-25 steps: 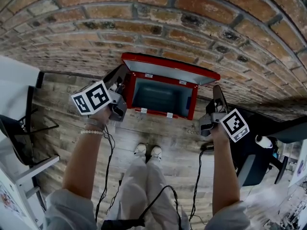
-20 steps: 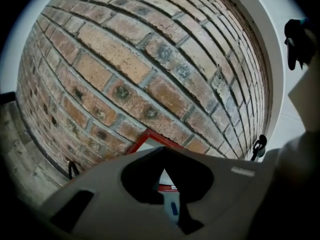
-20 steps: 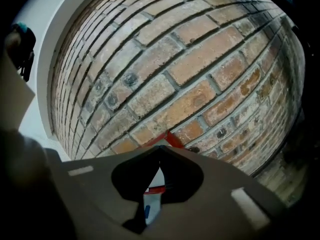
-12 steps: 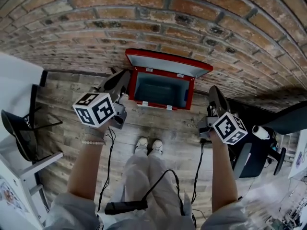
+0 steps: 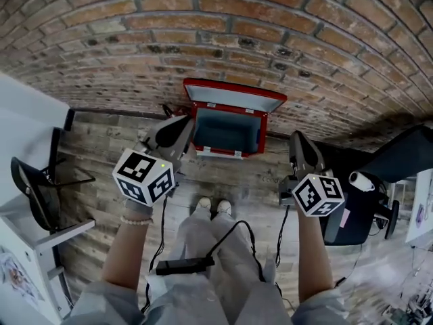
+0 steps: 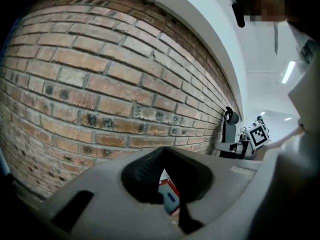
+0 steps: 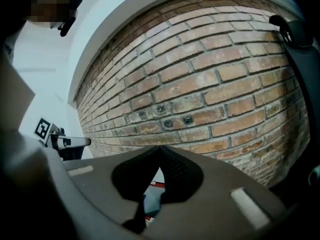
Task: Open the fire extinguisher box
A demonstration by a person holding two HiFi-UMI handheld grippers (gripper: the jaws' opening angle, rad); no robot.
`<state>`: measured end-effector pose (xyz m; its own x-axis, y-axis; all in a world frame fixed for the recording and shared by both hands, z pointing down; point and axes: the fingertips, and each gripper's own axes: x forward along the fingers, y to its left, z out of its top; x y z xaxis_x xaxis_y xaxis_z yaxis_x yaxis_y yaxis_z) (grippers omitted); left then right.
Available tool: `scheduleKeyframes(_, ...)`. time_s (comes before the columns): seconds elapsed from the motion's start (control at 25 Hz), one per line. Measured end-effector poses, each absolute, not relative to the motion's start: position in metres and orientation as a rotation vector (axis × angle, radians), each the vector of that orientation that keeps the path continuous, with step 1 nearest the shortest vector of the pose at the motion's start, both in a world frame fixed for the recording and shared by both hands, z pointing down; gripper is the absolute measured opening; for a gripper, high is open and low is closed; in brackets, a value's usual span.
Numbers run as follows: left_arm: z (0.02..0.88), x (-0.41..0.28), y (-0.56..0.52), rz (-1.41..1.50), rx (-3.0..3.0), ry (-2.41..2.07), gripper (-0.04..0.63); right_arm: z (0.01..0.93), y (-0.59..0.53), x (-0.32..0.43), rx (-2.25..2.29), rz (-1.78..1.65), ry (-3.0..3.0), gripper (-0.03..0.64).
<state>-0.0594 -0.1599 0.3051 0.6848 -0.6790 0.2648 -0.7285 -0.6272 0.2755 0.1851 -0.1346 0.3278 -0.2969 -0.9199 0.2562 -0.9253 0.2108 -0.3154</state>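
The red fire extinguisher box [image 5: 229,124] stands on the floor against the brick wall [image 5: 216,32], its lid swung up and its blue-grey inside showing. My left gripper [image 5: 178,125] hangs shut and empty in the air, left of the box and above it. On the other side my right gripper [image 5: 298,141] is also shut and empty, clear of the box. In the left gripper view the closed jaws [image 6: 162,153] frame a sliver of the box [image 6: 169,200]. The right gripper view shows its closed jaws [image 7: 160,150] with the box [image 7: 153,198] below them.
A black chair [image 5: 35,181] and a white desk [image 5: 27,117] stand at the left. A dark office chair [image 5: 365,202] is at the right. Cables and a black device [image 5: 186,266] hang in front of the person's legs, over the wooden floor [image 5: 101,161].
Both grippers have risen away from the open box and rolled, and the box looks smaller and farther below. The lid stays up.
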Motion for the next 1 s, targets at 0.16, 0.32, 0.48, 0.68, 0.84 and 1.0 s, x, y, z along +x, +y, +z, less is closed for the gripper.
scheduleKeyframes(0.16, 0.277, -0.056, -0.135, 0.244, 2.623, -1.101, -0.003, 0.296, -0.113, 0.179, 1.843, 0.529, -2.450, -0.002)
scheduleKeyframes(0.32, 0.256, -0.056, -0.110, 0.282, 2.677, -1.088, -0.003, 0.273, -0.088, 0.167, 1.813, 0.423, -2.448, -0.002)
scheduleKeyframes(0.48, 0.239, -0.059, -0.090, 0.296, 2.709, -1.106, -0.003, 0.256, -0.068, 0.151, 1.755, 0.351, -2.460, -0.002)
scheduleKeyframes(0.68, 0.223, -0.059, -0.075, 0.304, 2.737, -1.127, -0.003, 0.234, -0.056, 0.140, 1.719, 0.305, -2.493, -0.002)
scheduleKeyframes(0.84, 0.215, -0.054, -0.065, 0.295, 2.758, -1.116, -0.003, 0.220, -0.050, 0.134, 1.705, 0.269, -2.505, -0.002)
scheduleKeyframes(1.0, 0.207, -0.056, -0.058, 0.304, 2.785, -1.113, -0.003, 0.211, -0.046, 0.124, 1.678, 0.232, -2.524, -0.002)
